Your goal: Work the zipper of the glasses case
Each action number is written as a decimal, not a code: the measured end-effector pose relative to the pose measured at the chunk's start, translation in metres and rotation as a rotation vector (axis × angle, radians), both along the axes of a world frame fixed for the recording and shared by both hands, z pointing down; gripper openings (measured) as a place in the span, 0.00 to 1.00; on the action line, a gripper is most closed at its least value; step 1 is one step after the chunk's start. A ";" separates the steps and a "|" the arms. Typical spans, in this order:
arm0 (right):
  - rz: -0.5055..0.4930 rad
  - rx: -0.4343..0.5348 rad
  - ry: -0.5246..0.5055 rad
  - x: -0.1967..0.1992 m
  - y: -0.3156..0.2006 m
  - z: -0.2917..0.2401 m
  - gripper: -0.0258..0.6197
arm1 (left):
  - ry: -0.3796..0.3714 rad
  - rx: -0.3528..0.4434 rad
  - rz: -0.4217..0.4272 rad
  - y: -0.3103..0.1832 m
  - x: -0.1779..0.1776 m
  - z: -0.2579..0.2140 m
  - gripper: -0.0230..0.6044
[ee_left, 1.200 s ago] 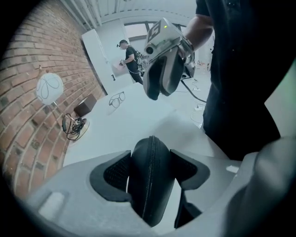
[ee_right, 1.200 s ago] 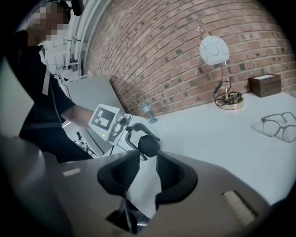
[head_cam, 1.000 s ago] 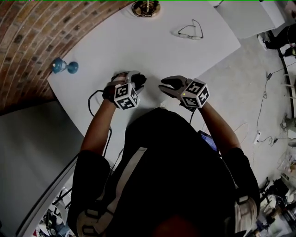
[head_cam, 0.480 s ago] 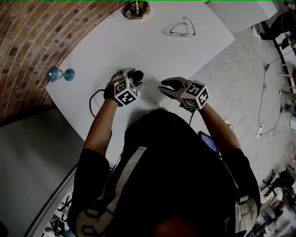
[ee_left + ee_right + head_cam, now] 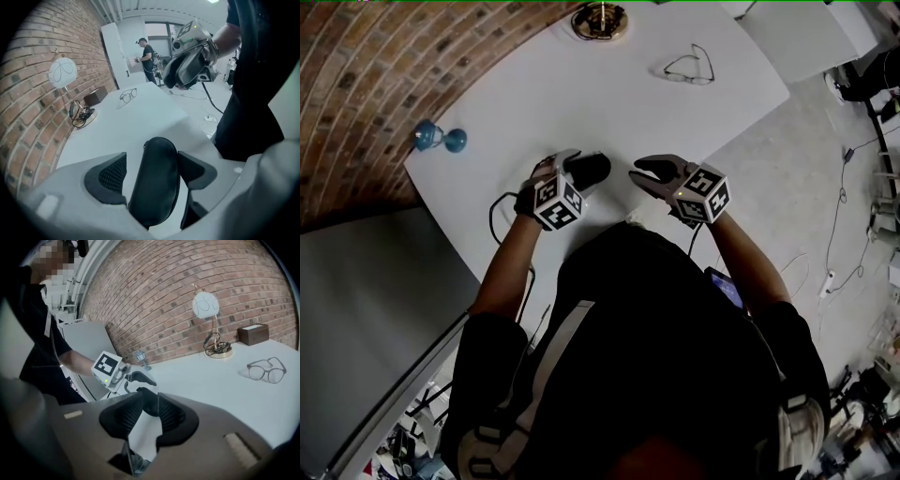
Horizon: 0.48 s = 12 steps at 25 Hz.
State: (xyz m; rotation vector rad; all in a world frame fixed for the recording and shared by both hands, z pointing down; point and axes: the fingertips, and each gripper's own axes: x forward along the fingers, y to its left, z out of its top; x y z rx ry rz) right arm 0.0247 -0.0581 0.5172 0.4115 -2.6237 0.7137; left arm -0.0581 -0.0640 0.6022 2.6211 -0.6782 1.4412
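- A white table (image 5: pixel 609 94) filled the middle of the head view, with a curved brick wall (image 5: pixel 366 84) along its far-left edge. You stood at the near edge with both grippers held out over it.
- Your left gripper (image 5: pixel 152 156) pointed steeply down at the table. Its jaws had just been opening and stood apart, one on each side of the case. The pads looked loose against its sides rather than pressing.
- Your right gripper (image 5: pixel 150 399) hovered just beside the left one, aimed at it. Its jaws stood a narrow gap apart with nothing between them.
- The black glasses case (image 5: pixel 592 169) lay on the table between the left jaws, its far end sticking out beyond them. More of it showed in the head view than a moment earlier, when the gripper covered most of it.
- A pair of glasses (image 5: pixel 689 67) lay well apart from the case, near the far edge. A lamp base (image 5: pixel 598 19) stood at the far rim.
- A small nub at the far end of the case (image 5: pixel 144 142) may have been the zipper pull, but it was too small to tell.
- With the left grip let go, the case appeared to sit free on the table. The zipper work probably needed the case steadied again, or the right jaws brought onto the pull.
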 end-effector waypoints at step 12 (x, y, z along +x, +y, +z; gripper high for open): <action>0.096 0.241 -0.066 -0.013 -0.034 -0.055 0.14 | 0.352 0.127 -0.417 0.002 -0.057 -0.090 0.38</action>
